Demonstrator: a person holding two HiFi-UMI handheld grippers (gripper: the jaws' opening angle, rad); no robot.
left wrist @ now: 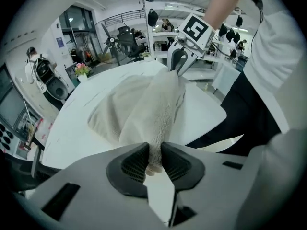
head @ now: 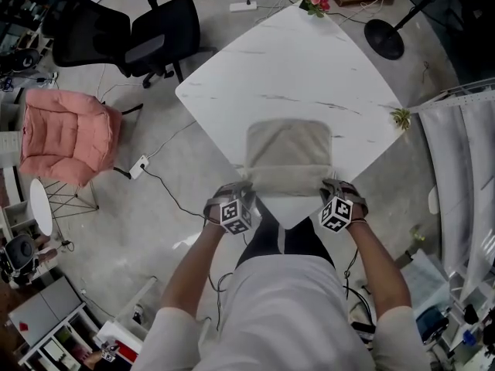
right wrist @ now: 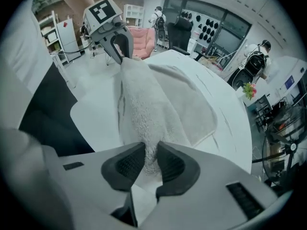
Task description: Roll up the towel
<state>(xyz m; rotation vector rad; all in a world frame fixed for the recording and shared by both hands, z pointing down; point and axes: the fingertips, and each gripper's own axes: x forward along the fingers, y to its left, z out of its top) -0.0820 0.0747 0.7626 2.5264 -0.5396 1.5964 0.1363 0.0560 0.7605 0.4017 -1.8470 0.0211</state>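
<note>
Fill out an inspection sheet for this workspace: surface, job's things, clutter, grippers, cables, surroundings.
Surface: white marble-look table, set corner-on to the person.
Job's things: beige towel, near edge lifted and bunched, the rest flat on the table.
Clutter: pink flowers at the far corner; small green plant at the right corner.
Grippers: left gripper and right gripper each shut on a near corner of the towel.
Cables: power strip with its cable on the floor left of the table.
Surroundings: pink armchair, black office chair, round black stand base.
</note>
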